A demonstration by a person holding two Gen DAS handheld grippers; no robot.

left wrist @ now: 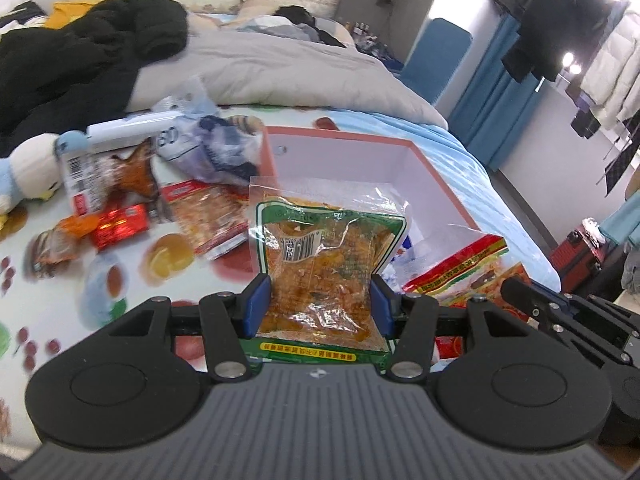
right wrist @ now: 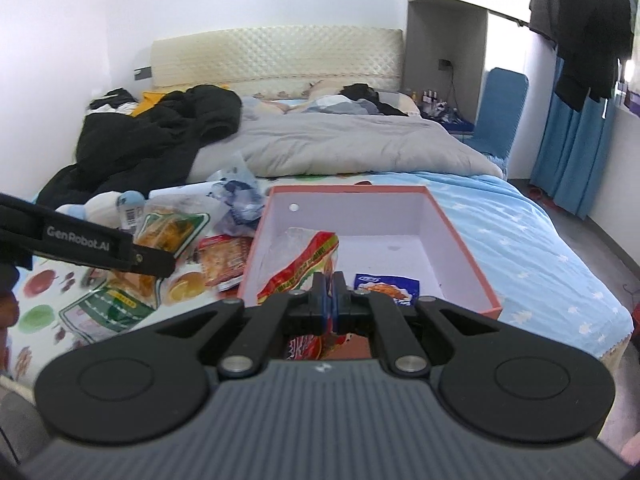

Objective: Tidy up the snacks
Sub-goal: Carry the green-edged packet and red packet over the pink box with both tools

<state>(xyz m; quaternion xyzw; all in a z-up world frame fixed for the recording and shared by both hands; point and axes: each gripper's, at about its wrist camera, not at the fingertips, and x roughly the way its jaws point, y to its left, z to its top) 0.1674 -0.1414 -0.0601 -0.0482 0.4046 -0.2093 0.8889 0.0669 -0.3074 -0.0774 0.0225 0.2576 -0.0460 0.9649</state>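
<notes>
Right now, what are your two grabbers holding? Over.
Left gripper shut on green packet. Right gripper shut on red packet, over box. Nothing blocking.

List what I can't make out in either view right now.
- Left wrist: the pink box floor, hidden behind the green-edged snack packet.
- Right wrist: the red snack packet lower half, behind the right gripper.
- Both: packet print, too blurred to read.
</notes>
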